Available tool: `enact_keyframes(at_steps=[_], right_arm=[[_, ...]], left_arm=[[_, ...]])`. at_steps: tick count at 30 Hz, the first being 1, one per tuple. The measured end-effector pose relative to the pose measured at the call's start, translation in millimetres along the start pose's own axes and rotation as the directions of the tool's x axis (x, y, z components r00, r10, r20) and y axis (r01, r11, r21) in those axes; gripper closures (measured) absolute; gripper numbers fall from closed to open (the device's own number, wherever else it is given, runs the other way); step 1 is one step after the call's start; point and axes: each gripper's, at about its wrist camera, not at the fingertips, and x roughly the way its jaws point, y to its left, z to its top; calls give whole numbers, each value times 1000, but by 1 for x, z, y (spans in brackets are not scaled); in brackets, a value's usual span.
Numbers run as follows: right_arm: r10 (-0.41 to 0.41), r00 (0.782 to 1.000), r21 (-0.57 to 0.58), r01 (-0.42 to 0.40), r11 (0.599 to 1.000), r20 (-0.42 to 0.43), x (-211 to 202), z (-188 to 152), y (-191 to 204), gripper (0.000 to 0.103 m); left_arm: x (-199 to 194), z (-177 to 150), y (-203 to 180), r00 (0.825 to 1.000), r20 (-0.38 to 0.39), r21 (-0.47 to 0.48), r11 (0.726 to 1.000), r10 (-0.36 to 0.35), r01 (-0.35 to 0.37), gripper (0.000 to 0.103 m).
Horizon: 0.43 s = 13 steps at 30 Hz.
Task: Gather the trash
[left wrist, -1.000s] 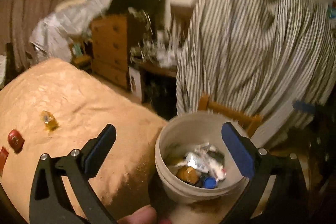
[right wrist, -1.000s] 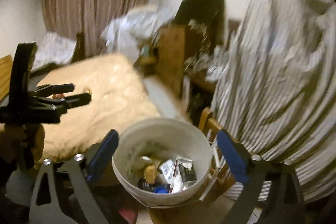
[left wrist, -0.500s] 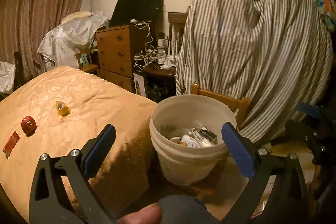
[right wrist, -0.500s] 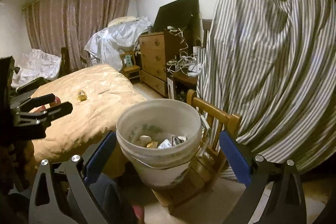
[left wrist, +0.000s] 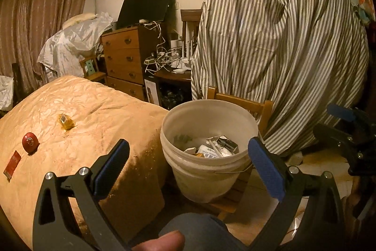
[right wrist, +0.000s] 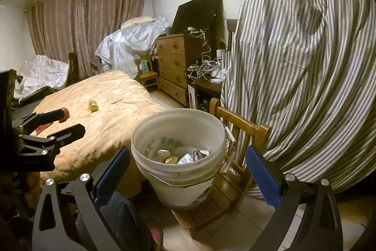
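Observation:
A white bucket (left wrist: 209,171) holding several pieces of trash stands on a small wooden chair (right wrist: 237,178) beside the bed. On the tan bedspread (left wrist: 94,107) lie a yellow wrapper (left wrist: 65,121), a red round object (left wrist: 30,142) and a red flat packet (left wrist: 12,165). My left gripper (left wrist: 188,166) is open and empty, back from the bucket; it also shows in the right wrist view (right wrist: 68,121). My right gripper (right wrist: 188,171) is open and empty, in front of the bucket (right wrist: 178,157); it also shows in the left wrist view (left wrist: 338,119).
A striped sheet (left wrist: 277,51) drapes over something tall behind the chair. A wooden dresser (left wrist: 124,62) with a dark screen on top, a cluttered side table with cables (left wrist: 169,62) and plastic-covered piles (right wrist: 131,44) stand at the far wall. My knee (left wrist: 195,229) is below.
Both grippers have pulled up and back from over the bucket, which now sits lower and farther off. Both jaws stay open and empty.

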Motion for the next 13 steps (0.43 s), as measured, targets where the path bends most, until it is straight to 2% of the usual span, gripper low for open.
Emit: enact_keyframes(at_steps=[7, 13], right_arm=[[1, 1000, -5, -1, 1000, 3, 1, 1, 0, 5], [1, 1000, -3, -1, 1000, 3, 2, 1, 0, 5]], left_arm=[[4, -1, -4, 999, -16, 4, 999, -44, 44, 6], [7, -1, -6, 999, -32, -2, 999, -36, 36, 6]])
